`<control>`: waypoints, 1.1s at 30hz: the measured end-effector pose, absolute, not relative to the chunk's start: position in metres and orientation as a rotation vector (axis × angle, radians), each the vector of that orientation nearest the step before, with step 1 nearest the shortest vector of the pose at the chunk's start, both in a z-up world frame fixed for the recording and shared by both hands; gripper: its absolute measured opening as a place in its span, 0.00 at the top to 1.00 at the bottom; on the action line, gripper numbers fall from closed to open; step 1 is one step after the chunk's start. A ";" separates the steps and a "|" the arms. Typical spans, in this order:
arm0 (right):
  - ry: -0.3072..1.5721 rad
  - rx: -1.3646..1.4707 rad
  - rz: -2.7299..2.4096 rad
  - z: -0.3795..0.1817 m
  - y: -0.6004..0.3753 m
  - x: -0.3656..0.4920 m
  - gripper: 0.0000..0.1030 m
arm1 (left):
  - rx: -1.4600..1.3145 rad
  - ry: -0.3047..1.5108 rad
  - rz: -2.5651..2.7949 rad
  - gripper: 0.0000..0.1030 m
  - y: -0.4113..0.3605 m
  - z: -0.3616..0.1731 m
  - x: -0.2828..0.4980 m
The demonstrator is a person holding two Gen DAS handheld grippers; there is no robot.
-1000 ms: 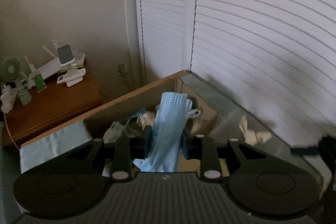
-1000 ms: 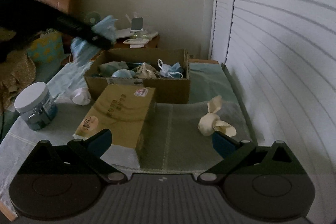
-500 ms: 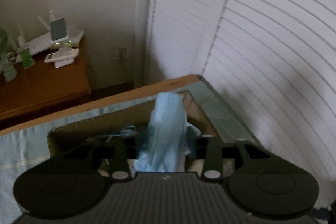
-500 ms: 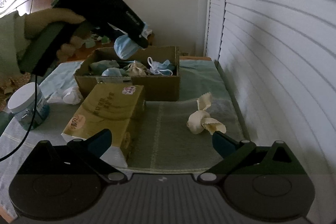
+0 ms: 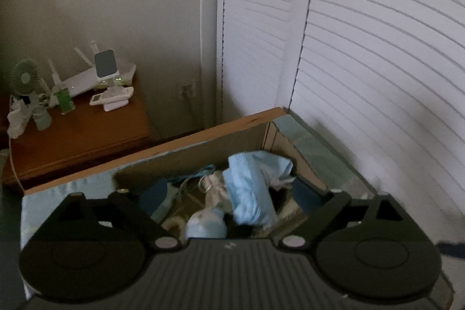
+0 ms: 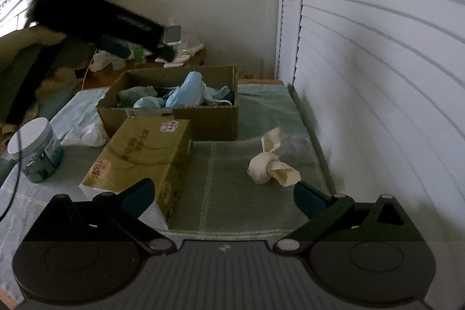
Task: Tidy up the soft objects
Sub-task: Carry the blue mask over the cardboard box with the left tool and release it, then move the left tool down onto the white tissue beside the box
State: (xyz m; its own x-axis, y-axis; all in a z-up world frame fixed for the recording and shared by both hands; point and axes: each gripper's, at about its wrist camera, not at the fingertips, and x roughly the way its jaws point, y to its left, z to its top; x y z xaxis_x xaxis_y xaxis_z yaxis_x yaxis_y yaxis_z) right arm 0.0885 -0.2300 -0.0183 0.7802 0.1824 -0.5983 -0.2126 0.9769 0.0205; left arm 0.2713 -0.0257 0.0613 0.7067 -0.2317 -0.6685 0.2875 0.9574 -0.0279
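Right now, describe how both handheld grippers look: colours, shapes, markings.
Both the left gripper and the right gripper are matte black, with a ribbed grey top plate, two round discs, silver pivot screws, angular linkage arms and dark blue finger pads. A small pale logo sits centre.

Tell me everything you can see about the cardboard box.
The cardboard box is brown, corrugated and open-topped, sitting on the green cloth toward the far end of the surface. It holds a heap of soft things, mostly light blue masks with straps. A tissue box appears to touch its front wall. The left gripper is open above it, holding nothing.
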 end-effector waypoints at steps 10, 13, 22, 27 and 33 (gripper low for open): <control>0.631 -0.052 0.191 -0.015 -0.233 0.079 0.00 | 0.095 0.680 -0.267 0.08 0.009 0.077 0.214; 0.631 -0.057 0.181 -0.015 -0.233 0.077 0.00 | 0.104 0.679 -0.261 0.08 0.017 0.072 0.201; 0.649 -0.083 0.150 -0.020 -0.234 0.074 0.00 | 0.163 0.749 -0.278 0.08 0.036 0.046 0.183; 0.673 -0.092 0.134 -0.025 -0.234 0.078 0.00 | 0.195 0.779 -0.300 0.08 0.045 0.036 0.186; 0.696 -0.099 0.124 -0.031 -0.232 0.084 0.00 | 0.262 0.832 -0.311 0.08 0.051 0.024 0.206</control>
State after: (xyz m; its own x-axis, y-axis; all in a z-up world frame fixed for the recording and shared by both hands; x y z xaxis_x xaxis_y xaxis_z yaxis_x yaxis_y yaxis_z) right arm 0.0841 -0.2321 -0.0308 0.7608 0.0806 -0.6440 -0.1468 0.9879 -0.0498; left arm 0.2062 0.0511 0.0242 0.6330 -0.1669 -0.7560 0.3697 0.9231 0.1057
